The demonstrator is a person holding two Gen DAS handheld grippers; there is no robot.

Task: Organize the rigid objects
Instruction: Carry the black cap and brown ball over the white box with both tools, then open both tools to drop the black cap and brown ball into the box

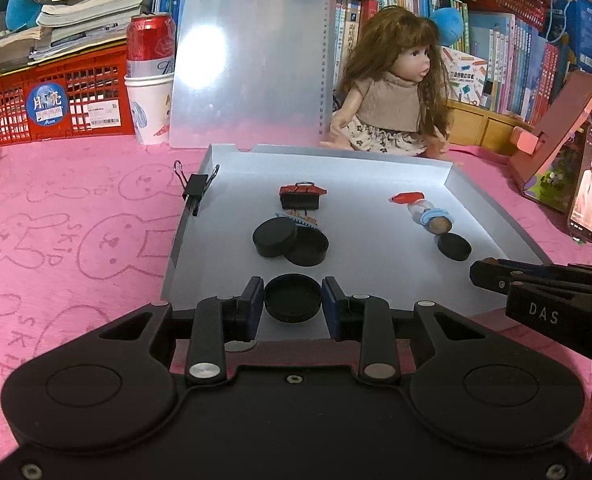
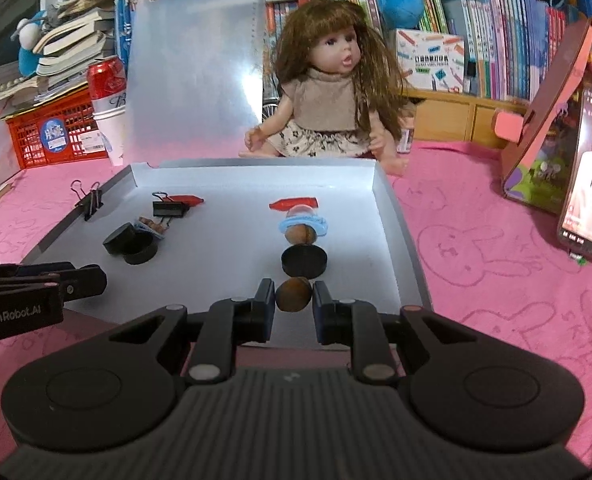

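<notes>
A grey tray (image 1: 492,204) lies on the pink cloth. My left gripper (image 1: 293,300) is shut on a black round lid (image 1: 293,298) over the tray's near edge. My right gripper (image 2: 294,298) is shut on a brown walnut (image 2: 294,295) at the tray's near right part. On the tray lie two stacked black lids (image 1: 288,240), a single black lid (image 2: 305,262), a black binder clip with a red tag (image 1: 301,197), and a small bottle with a blue ring and a red cap (image 2: 302,220). Another binder clip (image 1: 195,190) grips the tray's left wall.
A doll (image 2: 332,92) sits behind the tray. A clear clipboard (image 1: 252,52) leans at the back, beside a red can in paper cups (image 1: 150,80) and a red crate (image 1: 56,100). A phone (image 2: 588,184) and a cardboard stand (image 2: 544,128) are at the right.
</notes>
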